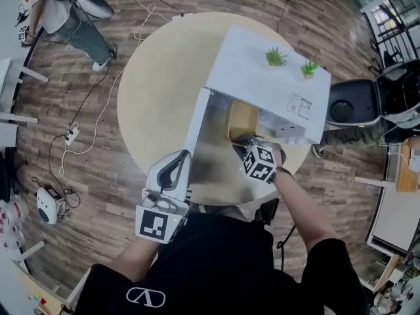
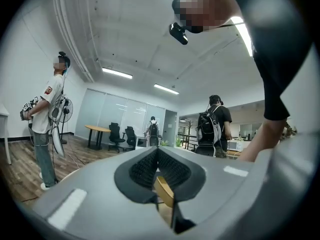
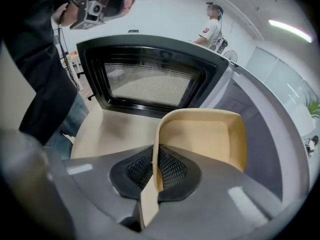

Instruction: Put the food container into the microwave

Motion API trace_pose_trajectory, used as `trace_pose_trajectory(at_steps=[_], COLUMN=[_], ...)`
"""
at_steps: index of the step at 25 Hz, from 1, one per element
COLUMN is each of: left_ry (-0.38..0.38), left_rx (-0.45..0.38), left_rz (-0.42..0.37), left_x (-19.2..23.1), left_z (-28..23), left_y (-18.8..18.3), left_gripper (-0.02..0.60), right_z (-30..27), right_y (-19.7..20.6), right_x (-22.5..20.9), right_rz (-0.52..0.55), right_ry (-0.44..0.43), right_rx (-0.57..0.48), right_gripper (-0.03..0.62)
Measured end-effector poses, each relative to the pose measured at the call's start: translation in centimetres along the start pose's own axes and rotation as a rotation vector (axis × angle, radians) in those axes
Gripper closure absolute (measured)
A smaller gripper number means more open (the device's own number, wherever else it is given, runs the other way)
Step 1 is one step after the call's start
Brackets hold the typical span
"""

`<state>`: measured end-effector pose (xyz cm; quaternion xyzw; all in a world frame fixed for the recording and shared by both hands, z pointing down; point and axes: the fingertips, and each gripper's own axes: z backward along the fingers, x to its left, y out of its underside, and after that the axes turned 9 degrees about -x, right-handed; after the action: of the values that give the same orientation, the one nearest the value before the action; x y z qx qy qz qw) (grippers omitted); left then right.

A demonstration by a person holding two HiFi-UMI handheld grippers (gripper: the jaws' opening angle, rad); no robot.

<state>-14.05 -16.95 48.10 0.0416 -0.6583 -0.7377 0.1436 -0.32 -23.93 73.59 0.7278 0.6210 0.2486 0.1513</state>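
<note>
A tan, open-topped food container hangs at the mouth of the white microwave, whose door is swung open to the left. My right gripper points steeply down and is shut on the container's near wall. In the right gripper view the container has its thin wall pinched between the pads of my right gripper. The door's mesh window is ahead and the grey cavity to the right. My left gripper hovers by the table's near edge. It points level into the room, shut and holding nothing.
The microwave stands on a round tan table, with two small green plants on its top. A black chair is at the right. A person stands at the far left, cables on the wooden floor.
</note>
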Motion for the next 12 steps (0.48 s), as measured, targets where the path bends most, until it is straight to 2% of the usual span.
trace_pose_trajectory(at_steps=[12], left_ry=[-0.027], left_rx=[0.067], left_rz=[0.005], left_x=[0.5], left_z=[1.7], left_y=[2.0], left_gripper=[0.581], right_z=[-3.5], right_y=[4.5], right_x=[-9.2], right_rz=[-0.09], right_ry=[0.19], right_rx=[0.154], right_gripper=[0.582])
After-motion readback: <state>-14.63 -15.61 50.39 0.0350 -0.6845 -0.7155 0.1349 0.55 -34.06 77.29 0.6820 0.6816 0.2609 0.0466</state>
